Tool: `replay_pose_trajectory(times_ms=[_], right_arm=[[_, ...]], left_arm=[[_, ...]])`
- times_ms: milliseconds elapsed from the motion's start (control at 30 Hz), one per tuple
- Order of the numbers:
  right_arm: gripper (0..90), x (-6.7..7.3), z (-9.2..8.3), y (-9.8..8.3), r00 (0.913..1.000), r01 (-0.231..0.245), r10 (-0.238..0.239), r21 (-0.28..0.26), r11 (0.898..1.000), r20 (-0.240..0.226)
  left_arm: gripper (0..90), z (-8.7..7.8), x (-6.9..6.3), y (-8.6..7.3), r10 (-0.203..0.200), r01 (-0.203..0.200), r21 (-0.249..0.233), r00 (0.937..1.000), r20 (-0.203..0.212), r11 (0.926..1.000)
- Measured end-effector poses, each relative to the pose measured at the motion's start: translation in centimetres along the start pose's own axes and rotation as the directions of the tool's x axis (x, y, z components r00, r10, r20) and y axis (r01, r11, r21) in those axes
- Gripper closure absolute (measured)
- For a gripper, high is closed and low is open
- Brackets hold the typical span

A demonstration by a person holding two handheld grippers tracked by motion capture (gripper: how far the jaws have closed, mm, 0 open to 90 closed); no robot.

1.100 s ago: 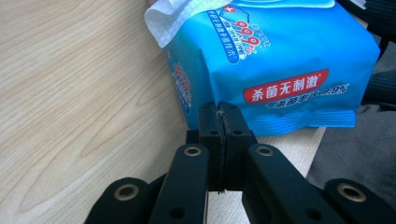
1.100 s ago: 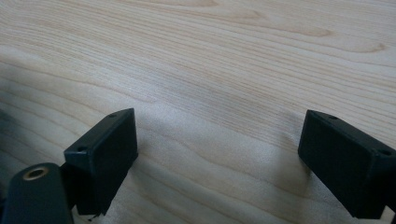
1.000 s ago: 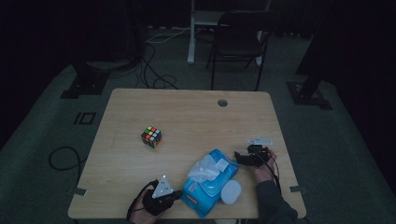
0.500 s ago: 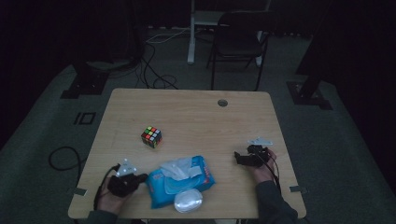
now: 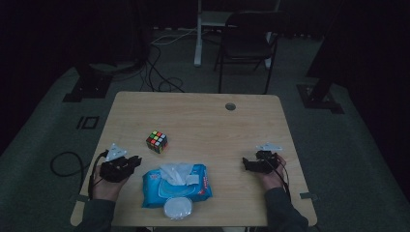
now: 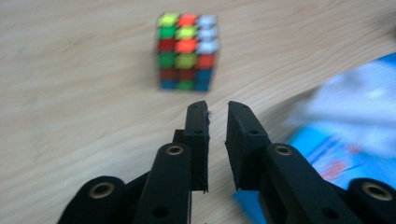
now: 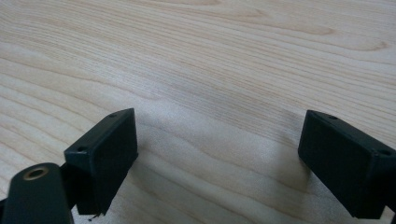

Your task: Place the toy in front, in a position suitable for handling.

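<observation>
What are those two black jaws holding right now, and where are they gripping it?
Nothing. The left gripper has just been opening, with an empty narrow gap; the right gripper stands wide over bare table.

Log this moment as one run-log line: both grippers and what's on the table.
left gripper: just opening, narrow gap, empty | right gripper: open, empty | blue wet-wipes pack: flat, tissue sticking up | multicoloured puzzle cube: untouched
</observation>
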State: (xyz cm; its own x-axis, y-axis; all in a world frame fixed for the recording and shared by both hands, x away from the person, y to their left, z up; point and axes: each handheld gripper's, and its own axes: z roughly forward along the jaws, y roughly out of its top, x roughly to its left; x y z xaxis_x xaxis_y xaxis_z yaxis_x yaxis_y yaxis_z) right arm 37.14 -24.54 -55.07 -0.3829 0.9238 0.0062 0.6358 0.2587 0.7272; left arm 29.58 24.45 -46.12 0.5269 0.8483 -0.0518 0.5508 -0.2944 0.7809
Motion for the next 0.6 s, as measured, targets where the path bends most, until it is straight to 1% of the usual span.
replay_pose_trajectory(times_ms=[67,100,133,167,200,233,267,367,400,433,467,500,533,600], right_arm=[[12.1,0.0,0.0,0.0,1.0,0.0,0.0,0.0,1.0,0.0],[12.1,0.0,0.0,0.0,1.0,0.0,0.0,0.0,1.0,0.0],[12.0,0.0,0.0,0.0,1.0,-0.001,0.001,0.0,1.0,0.0],[12.1,0.0,0.0,0.0,1.0,-0.001,0.001,0.0,1.0,0.0],[12.1,0.0,0.0,0.0,1.0,-0.002,0.002,0.0,1.0,0.0],[12.0,0.0,0.0,0.0,1.0,-0.002,0.002,0.0,1.0,0.0],[12.0,0.0,0.0,0.0,1.0,-0.002,0.002,0.0,1.0,0.0],[12.0,0.0,0.0,0.0,1.0,-0.001,0.001,0.0,1.0,0.0],[12.0,0.0,0.0,0.0,1.0,-0.002,0.002,0.0,1.0,0.0],[12.0,0.0,0.0,0.0,1.0,-0.001,0.001,0.0,1.0,0.0],[12.0,0.0,0.0,0.0,1.0,-0.002,0.002,0.0,1.0,0.0],[12.0,0.0,0.0,0.0,1.0,-0.002,0.002,0.0,1.0,0.0],[12.0,0.0,0.0,0.0,1.0,-0.002,0.002,0.0,1.0,0.0],[12.1,0.0,0.0,0.0,1.0,-0.002,0.002,0.0,1.0,0.0]], left_arm=[[77.4,0.4,-1.6,0.8,0.021,-0.021,-0.005,0.9992,0.034,0.9998],[77.3,0.8,-2.7,1.3,0.04,-0.04,-0.008,0.9975,0.057,0.9992],[76.6,1.1,-3.4,1.6,0.053,-0.053,-0.005,0.9961,0.071,0.9986],[76.1,1.6,-4.6,1.9,0.072,-0.073,0.003,0.993,0.093,0.9973],[75.6,1.9,-5.3,2.1,0.081,-0.082,0.006,0.991,0.106,0.9966],[75.0,2.3,-6.5,2.4,0.101,-0.103,0.013,0.9866,0.128,0.9946],[74.4,2.5,-7.2,2.5,0.113,-0.117,0.018,0.9829,0.145,0.9929],[72.7,3.4,-10.1,2.8,0.153,-0.162,0.029,0.9677,0.2,0.9864],[72.3,3.6,-11.0,2.9,0.168,-0.179,0.033,0.9616,0.217,0.9832],[72.0,3.9,-12.1,2.9,0.187,-0.202,0.041,0.9535,0.236,0.9786],[71.6,4.1,-12.7,2.9,0.198,-0.216,0.046,0.9485,0.248,0.9754],[71.5,4.3,-13.5,2.9,0.213,-0.233,0.051,0.9414,0.262,0.971],[71.5,4.5,-14.3,3.0,0.222,-0.245,0.055,0.9361,0.273,0.9679],[71.7,4.9,-15.5,3.0,0.244,-0.273,0.067,0.9276,0.283,0.9597]])
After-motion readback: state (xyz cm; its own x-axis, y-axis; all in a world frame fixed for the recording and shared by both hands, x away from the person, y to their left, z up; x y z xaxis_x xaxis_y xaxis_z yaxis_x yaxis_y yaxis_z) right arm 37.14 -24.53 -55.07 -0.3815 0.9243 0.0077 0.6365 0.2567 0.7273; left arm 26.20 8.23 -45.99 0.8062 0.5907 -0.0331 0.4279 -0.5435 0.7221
